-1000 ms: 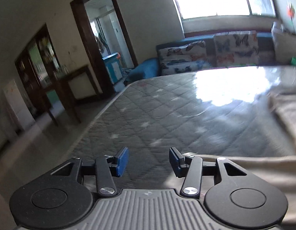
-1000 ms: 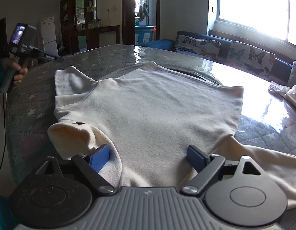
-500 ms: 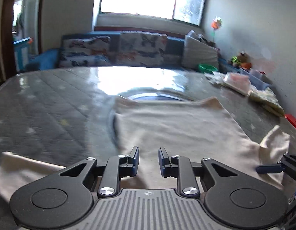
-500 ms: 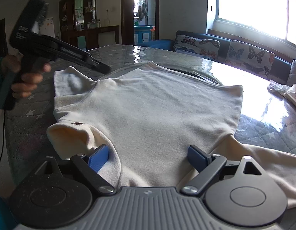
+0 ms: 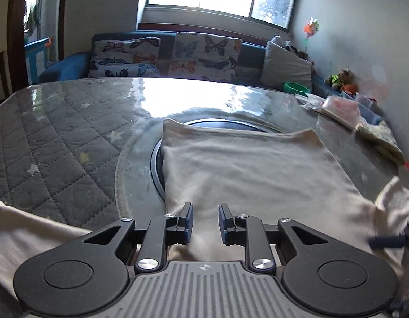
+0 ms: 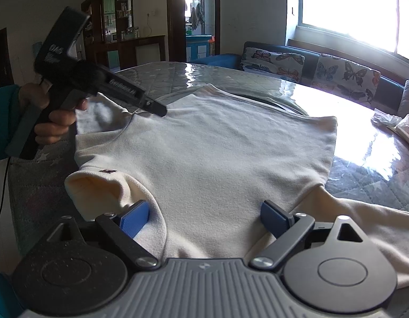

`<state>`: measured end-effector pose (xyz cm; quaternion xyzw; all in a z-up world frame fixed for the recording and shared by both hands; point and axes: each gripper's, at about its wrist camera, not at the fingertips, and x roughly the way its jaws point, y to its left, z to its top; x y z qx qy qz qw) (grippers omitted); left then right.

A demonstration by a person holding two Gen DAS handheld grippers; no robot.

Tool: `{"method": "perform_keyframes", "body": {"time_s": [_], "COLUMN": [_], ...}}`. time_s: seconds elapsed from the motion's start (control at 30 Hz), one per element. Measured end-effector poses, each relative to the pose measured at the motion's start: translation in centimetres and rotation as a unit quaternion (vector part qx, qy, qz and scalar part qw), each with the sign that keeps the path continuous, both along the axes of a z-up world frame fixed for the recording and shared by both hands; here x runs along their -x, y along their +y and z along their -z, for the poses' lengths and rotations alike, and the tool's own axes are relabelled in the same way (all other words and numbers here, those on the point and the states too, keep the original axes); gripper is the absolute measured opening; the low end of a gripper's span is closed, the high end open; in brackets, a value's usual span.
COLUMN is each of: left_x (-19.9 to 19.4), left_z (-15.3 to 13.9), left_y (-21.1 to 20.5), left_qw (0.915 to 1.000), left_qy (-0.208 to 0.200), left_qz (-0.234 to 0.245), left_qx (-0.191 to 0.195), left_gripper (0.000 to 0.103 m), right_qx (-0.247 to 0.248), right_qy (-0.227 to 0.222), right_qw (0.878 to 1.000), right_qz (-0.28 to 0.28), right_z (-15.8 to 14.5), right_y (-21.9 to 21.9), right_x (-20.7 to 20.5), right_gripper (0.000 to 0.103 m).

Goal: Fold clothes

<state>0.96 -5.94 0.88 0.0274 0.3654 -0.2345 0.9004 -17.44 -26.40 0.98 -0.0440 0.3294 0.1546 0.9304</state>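
One cream sweater [image 6: 231,156], soft and fleecy, lies spread flat on the table [image 5: 58,143], whose grey quilted cover with pale stars sits under a glossy clear sheet. We log its turtleneck collar [image 6: 98,188] as a rounded tube at the near left of the right wrist view, a small dark tag on it; one sleeve [image 6: 363,225] trails off to the near right.

We hold the right gripper [image 6: 204,217] low over the near shoulder area, its blue ribbed pads [image 6: 134,218] spread wide, with fabric lying between them but nothing clamped.

We hold the left gripper [image 5: 204,224] over the opposite shoulder, its fingers parted by a narrow gap, cloth beneath, nothing pinched. In the right wrist view its black body [image 6: 93,79] shows in a hand [image 6: 56,122] with a teal sleeve.

Beyond the far edge we note a dark blue sofa [image 5: 247,50] with butterfly-print cushions [image 5: 204,55]. At far right, crumpled plastic bags [image 5: 339,106] lie on the table.
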Motion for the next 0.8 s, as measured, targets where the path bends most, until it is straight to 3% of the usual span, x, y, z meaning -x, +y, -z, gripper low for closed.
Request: {"method": "perform_keyframes", "body": {"time_s": [0.23,0.47,0.57,0.8], "left_x": [-0.8,1.0,2.3,7.4], "left_z": [-0.3,-1.4,-2.0,-2.4], "left_y": [-0.2,-0.5,-0.4,-0.7], "left_qw": [0.9999,0.9999,0.9999,0.9982], "left_qy": [0.009,0.001,-0.009,-0.050], "left_qz": [-0.009,-0.010,-0.009,0.023], "left_qx": [0.004,-0.012,-0.012,-0.025], "left_gripper": [0.023,0.039,0.045,0.045], "right_qx": [0.000,-0.002,-0.007,-0.020], "right_qy": [0.000,0.000,-0.002,-0.023], "right_qw": [1.000,1.000,1.000,0.999], "right_qz": [0.001,0.001,0.006,0.030], "right_z": [0.0,-0.1,-0.3,-2.0], "right_y": [0.1,0.1,0.0,-0.5], "right_x": [0.0,0.2,0.4,1.4], "right_gripper": [0.094,0.094,0.094,0.094]}}
